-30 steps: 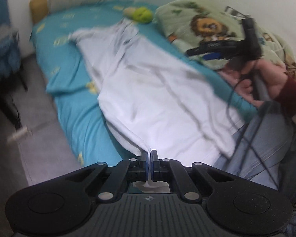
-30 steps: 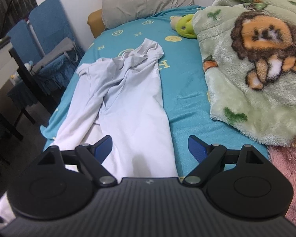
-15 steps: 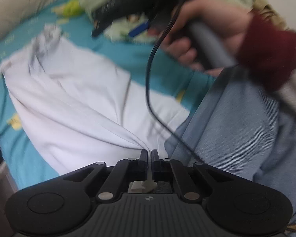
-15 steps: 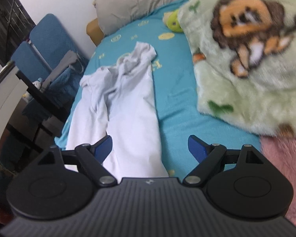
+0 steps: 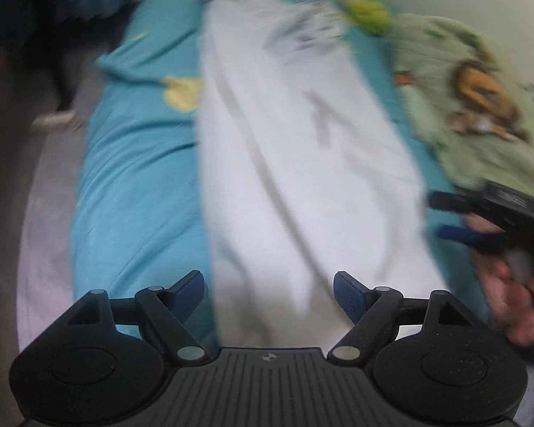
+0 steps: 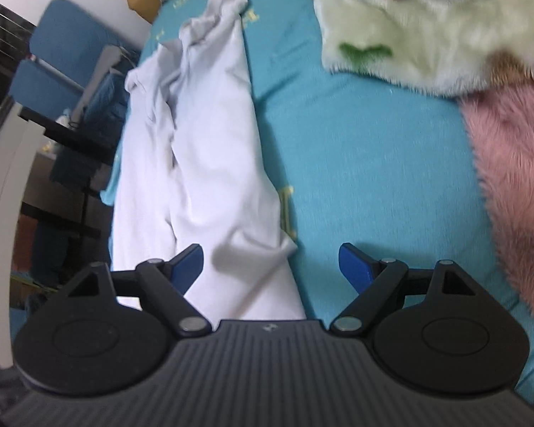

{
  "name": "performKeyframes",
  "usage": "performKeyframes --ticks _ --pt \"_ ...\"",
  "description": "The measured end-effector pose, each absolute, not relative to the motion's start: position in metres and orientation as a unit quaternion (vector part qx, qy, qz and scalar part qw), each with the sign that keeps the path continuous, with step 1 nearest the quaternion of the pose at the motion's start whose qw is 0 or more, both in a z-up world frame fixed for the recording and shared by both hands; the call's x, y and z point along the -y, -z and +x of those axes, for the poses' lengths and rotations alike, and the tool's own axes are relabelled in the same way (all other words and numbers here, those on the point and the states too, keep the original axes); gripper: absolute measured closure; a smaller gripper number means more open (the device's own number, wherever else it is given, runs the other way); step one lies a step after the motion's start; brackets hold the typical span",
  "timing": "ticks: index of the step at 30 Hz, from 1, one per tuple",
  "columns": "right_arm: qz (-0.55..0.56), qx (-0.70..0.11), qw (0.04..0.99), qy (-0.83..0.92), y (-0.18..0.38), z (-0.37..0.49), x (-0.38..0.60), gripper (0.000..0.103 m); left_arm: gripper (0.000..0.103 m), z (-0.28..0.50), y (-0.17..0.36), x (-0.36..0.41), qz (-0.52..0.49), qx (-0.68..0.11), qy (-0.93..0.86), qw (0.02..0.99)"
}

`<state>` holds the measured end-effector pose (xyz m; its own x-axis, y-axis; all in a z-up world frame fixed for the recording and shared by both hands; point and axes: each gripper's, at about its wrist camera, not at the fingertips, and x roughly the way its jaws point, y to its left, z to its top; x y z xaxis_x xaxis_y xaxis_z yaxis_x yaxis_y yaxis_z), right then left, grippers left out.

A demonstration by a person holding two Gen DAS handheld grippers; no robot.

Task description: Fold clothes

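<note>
A white garment (image 5: 295, 163) lies stretched lengthwise along the teal bed sheet (image 5: 131, 178); the left wrist view is motion-blurred. My left gripper (image 5: 268, 293) is open and empty just above the garment's near end. The garment also shows in the right wrist view (image 6: 210, 163), bunched at its far end. My right gripper (image 6: 270, 263) is open and empty over the garment's near right edge. The right gripper also shows in the left wrist view (image 5: 455, 213), held by a hand at the garment's right side.
A green lion blanket (image 6: 427, 25) and a pink fluffy blanket (image 6: 512, 192) cover the bed's right side. A green plush toy (image 5: 368, 12) lies near the bed head. Blue chairs (image 6: 64, 57) and a dark table (image 6: 67, 142) stand left of the bed.
My left gripper has opened and let go of the white garment, which now lies on the bed. The right gripper has moved lower and closer to the garment's near end.
</note>
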<state>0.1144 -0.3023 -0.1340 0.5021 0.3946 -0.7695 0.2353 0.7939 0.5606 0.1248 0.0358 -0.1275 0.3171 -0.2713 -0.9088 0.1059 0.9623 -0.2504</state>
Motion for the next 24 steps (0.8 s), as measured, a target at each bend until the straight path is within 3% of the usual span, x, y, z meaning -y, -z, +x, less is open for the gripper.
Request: performKeyframes --ticks 5,11,14,16,18,20,21,22,23,24 --pt "0.312 -0.529 0.787 -0.052 0.141 0.110 0.294 0.018 0.022 0.139 0.161 -0.054 -0.126 -0.624 0.096 0.765" --pt "0.214 -0.581 0.781 -0.083 0.139 0.108 0.262 0.017 0.027 0.124 0.165 -0.034 -0.094 -0.653 0.161 0.734" --pt "0.152 -0.610 0.770 -0.109 0.136 0.102 0.241 0.017 0.037 0.118 0.164 -0.029 -0.076 -0.657 0.172 0.730" --pt "0.104 -0.628 0.760 -0.130 0.135 0.095 0.226 0.021 0.062 0.114 0.162 -0.023 -0.057 -0.659 0.186 0.726" --pt "0.053 -0.640 0.752 -0.146 0.134 0.087 0.210 0.025 0.071 0.107 0.159 -0.015 -0.032 -0.658 0.200 0.725" --pt "0.007 -0.646 0.746 -0.162 0.133 0.077 0.198 0.035 0.086 0.101 0.154 -0.007 -0.001 -0.651 0.206 0.730" --pt "-0.013 -0.644 0.748 -0.160 0.131 0.072 0.194 0.050 0.092 0.100 0.152 -0.006 0.004 -0.646 0.208 0.735" --pt "-0.017 -0.635 0.756 -0.159 0.127 0.069 0.195 0.075 0.096 0.099 0.150 -0.005 0.009 -0.641 0.210 0.739" --pt "-0.019 -0.626 0.763 -0.159 0.123 0.067 0.196 0.087 0.097 0.099 0.148 -0.004 0.011 -0.634 0.211 0.744" --pt "-0.022 -0.617 0.771 -0.158 0.118 0.064 0.197 0.093 0.098 0.100 0.142 -0.009 -0.006 -0.622 0.210 0.754"
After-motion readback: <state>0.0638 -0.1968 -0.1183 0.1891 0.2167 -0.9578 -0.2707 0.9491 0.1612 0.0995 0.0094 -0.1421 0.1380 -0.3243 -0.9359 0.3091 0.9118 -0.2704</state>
